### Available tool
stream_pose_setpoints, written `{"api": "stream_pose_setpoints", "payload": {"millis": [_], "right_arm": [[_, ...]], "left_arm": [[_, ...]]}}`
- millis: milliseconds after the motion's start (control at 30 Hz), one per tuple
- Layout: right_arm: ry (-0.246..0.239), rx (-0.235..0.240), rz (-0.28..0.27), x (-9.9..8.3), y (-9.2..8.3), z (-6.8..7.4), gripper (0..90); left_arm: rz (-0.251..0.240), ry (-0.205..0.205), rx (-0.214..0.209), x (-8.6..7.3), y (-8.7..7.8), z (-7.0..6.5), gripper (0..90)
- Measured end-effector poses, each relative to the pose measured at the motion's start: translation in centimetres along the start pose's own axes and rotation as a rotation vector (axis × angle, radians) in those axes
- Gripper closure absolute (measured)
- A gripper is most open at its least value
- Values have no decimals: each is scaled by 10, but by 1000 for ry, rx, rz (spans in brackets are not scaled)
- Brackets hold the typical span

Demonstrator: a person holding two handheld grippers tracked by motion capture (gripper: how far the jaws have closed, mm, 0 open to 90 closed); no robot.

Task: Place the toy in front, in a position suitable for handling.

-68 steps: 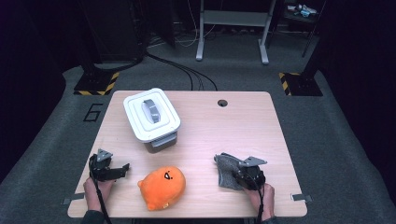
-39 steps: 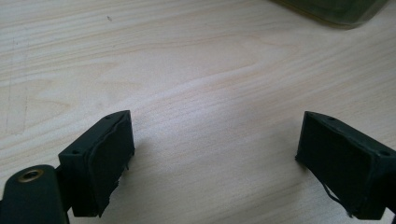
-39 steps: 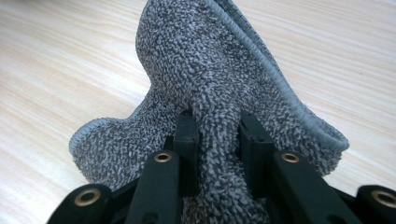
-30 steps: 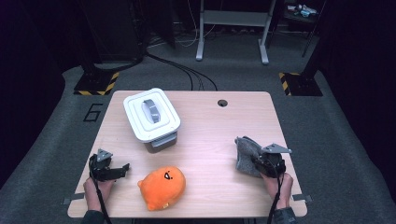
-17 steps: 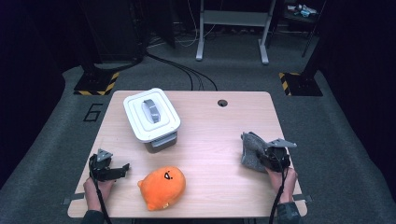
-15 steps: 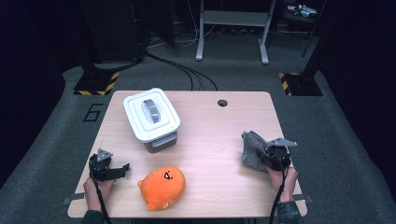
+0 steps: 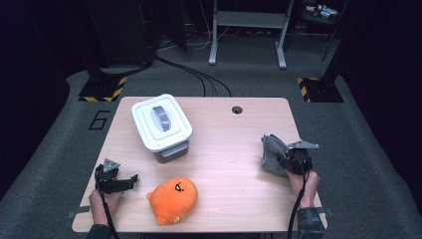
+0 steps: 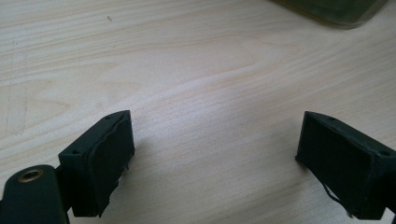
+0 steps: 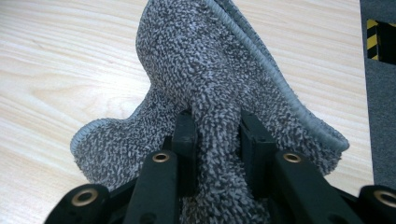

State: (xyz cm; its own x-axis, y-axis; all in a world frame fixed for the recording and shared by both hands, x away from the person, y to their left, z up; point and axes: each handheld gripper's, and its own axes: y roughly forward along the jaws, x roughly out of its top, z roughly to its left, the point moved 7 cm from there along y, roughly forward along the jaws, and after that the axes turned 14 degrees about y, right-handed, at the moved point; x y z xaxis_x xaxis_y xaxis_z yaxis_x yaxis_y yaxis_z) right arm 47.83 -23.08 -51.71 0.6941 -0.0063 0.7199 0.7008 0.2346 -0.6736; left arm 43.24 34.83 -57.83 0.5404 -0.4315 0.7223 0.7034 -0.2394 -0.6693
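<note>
The right hand-held gripper (image 7: 291, 160) pinches a fold of the grey cloth (image 9: 224, 79) near the counter's (image 7: 234, 149) right edge; in the right gripper view the bunched pile hides the pads, and the cloth's far side is out of sight. The left hand-held gripper (image 8: 215, 154) stands wide over bare wood with nothing between its jaws. The lidded white container (image 7: 161, 122) shows in the left gripper view as a cut-off corner, and the orange plush toy (image 7: 174, 199) lies well apart from the cloth.
</note>
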Motion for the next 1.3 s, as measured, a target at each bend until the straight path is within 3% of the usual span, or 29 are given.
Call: {"api": "stream_pose_setpoints", "payload": {"millis": [833,1067,1167,1300], "right_arm": [[61,-40,13,5,30,-24,690],[98,-43,26,4,40,-30,673],[106,-52,34,3,43,-32,633],[115,-66,47,1,47,-34,505]], "left_arm": [[0,1,0,0,0,0,107],[-1,1,1,0,0,0,107],[0,3,3,0,0,0,106],[5,4,-4,0,-1,0,106]]}}
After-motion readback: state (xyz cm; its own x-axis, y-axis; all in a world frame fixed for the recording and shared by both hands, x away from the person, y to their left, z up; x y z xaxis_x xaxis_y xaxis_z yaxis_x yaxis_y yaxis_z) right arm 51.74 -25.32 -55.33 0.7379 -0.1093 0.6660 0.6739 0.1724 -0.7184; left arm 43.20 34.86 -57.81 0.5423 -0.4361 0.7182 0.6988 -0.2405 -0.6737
